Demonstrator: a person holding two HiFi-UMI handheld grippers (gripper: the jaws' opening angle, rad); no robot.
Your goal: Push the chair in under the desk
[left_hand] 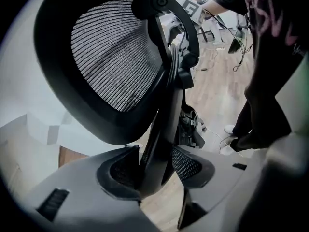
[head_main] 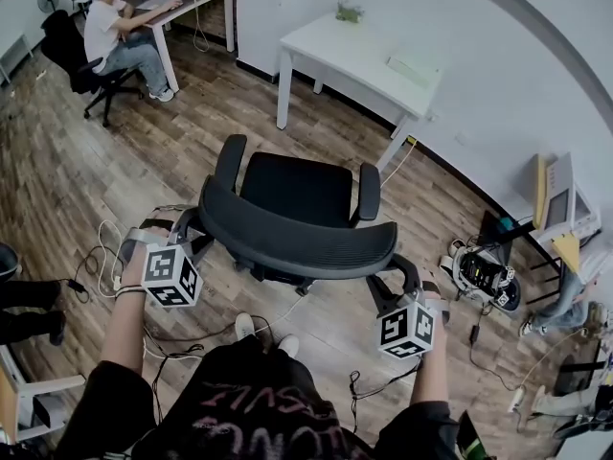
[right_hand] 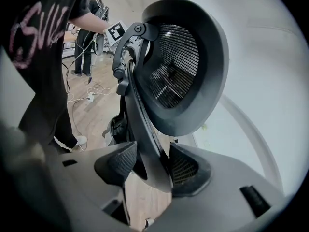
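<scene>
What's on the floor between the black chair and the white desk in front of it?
Nothing. The head view shows only bare wooden floor between the chair and the desk.

Wood floor (head_main: 86, 151) is seen pretty much everywhere, cables (head_main: 101, 247) are strewn across it, and a white wall (head_main: 498, 65) is seen at right.

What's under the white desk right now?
Between the legs of the white desk, only wood floor shows along the near side. The tabletop covers the space closer to the wall, so whatever lies there can't be seen.
</scene>
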